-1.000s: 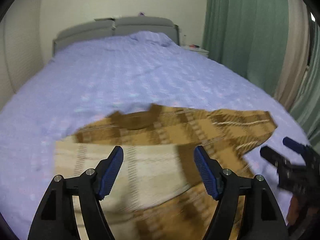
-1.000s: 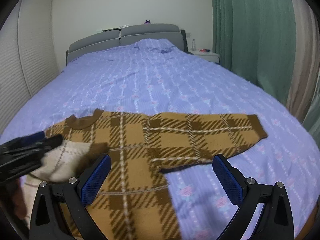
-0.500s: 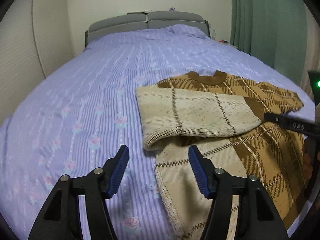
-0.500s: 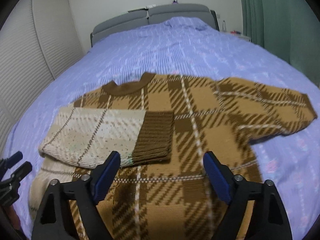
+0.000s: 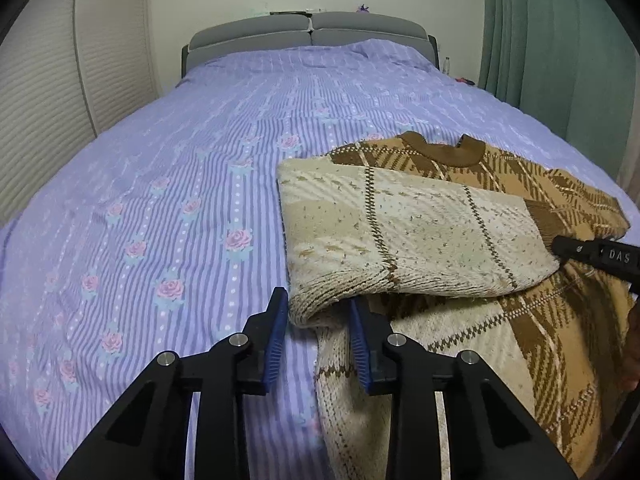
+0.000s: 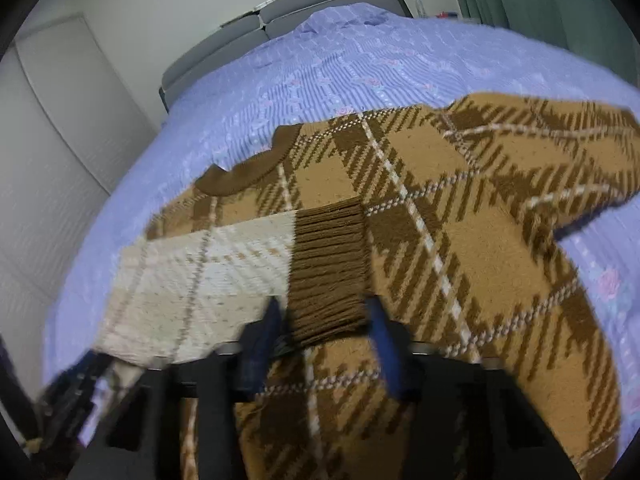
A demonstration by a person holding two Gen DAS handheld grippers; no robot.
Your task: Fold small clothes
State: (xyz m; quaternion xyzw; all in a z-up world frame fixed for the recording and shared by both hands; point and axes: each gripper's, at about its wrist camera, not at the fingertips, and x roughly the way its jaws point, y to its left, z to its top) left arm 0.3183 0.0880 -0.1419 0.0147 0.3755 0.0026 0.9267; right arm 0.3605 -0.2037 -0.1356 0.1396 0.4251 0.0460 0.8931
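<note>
A tan and brown plaid sweater [image 5: 540, 340] lies flat on the bed, collar away from me. One sleeve [image 5: 420, 232] is folded across the body, its cream inside facing up. My left gripper [image 5: 319, 306] has its jaws closing on the sleeve's rounded fold end, and the knit fills the gap between the blue pads. In the right wrist view, my right gripper [image 6: 324, 320] is closing on the brown ribbed cuff [image 6: 328, 264], which sits between its pads. The other sleeve [image 6: 560, 140] lies spread out to the right.
The purple striped bedspread [image 5: 180, 200] with pink roses covers the whole bed. A grey headboard [image 5: 304, 32] stands at the far end, green curtains [image 5: 560, 40] hang on the right, and a white panelled wall [image 5: 40, 100] is on the left. A black finger [image 5: 592, 254] of the right gripper shows in the left wrist view.
Both grippers dropped toward the sweater and narrowed their jaws. The left came to the sleeve's fold end, the right to the cuff. The sleeve now lies folded across the body.
</note>
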